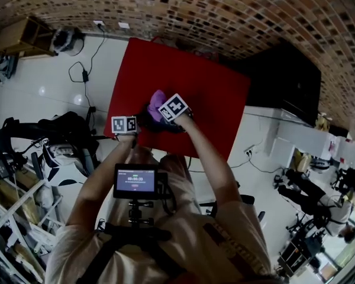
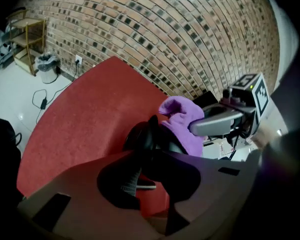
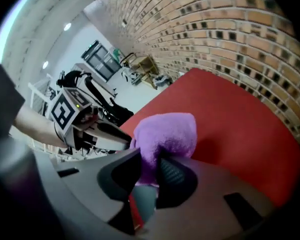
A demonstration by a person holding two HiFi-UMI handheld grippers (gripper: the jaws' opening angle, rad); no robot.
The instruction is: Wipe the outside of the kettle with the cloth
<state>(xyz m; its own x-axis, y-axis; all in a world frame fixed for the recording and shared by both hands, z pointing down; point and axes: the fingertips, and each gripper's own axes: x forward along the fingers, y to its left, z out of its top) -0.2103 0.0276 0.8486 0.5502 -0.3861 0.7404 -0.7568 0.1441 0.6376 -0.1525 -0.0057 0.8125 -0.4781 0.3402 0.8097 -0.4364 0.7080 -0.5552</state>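
**Kettle held, cloth bunched against it**

The kettle [image 2: 146, 136] is a black, smooth, rounded vessel standing on the red worktop [image 1: 219, 99], near the edge closest to the person. What is inside it cannot be told. The left tool [image 2: 147, 170] is closed on the kettle's thin dark handle, which rises between the ribbed pads.

The cloth [image 3: 167, 134] is purple and fleecy, gathered into a soft lump. The right tool [image 3: 150, 171] is clamped on its lower folds, and the rest of the lump bulges out above the tips. In the left gripper view the cloth lies against the kettle's upper side, on the side toward the right tool.

The worktop has a flat matte surface and squared corners. Behind it is a brick wall [image 2: 190, 39] of rough, mottled courses. On the pale floor by the wall stands a small bin [image 2: 46, 66] lined with a crumpled light bag.
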